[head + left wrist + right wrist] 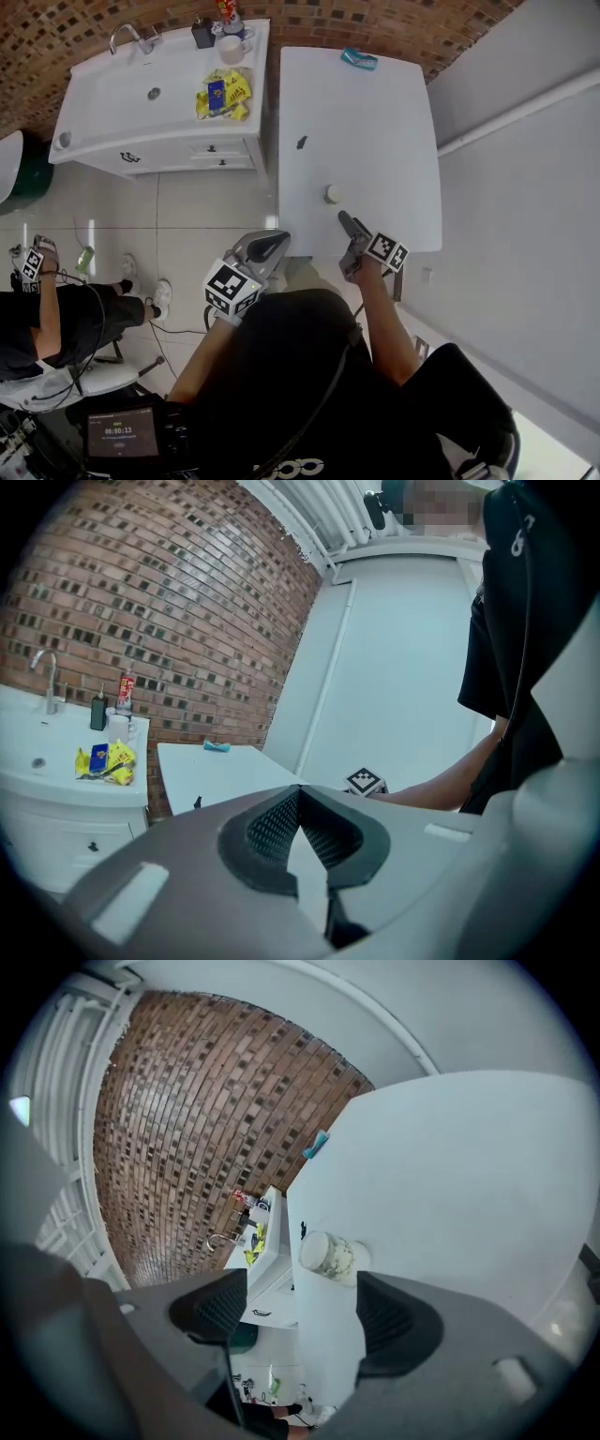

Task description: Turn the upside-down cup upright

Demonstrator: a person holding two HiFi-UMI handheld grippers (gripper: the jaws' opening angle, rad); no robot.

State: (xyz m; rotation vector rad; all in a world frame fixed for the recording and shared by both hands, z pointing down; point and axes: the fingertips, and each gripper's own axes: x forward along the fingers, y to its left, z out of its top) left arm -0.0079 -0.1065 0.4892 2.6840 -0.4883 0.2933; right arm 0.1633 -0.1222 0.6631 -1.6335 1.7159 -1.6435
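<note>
The cup [332, 194] is small and white with a faint greenish pattern, and it stands upside down on the white table [375, 131], near the front edge. In the right gripper view the cup [329, 1254] sits just beyond the two pads, in line with the gap. My right gripper [349, 234] hovers close in front of the cup, rolled on its side. Its jaws [300, 1312] are open with nothing between them. My left gripper [270, 244] hangs off the table's front left corner, its pads [300, 794] touching at the tips on nothing.
A white sink cabinet [159, 103] with a faucet, bottles, a mug and yellow packets stands left of the table. A teal object [359, 58] lies at the table's far end and a small dark speck [301, 142] mid-table. A seated person [56, 319] is at the far left.
</note>
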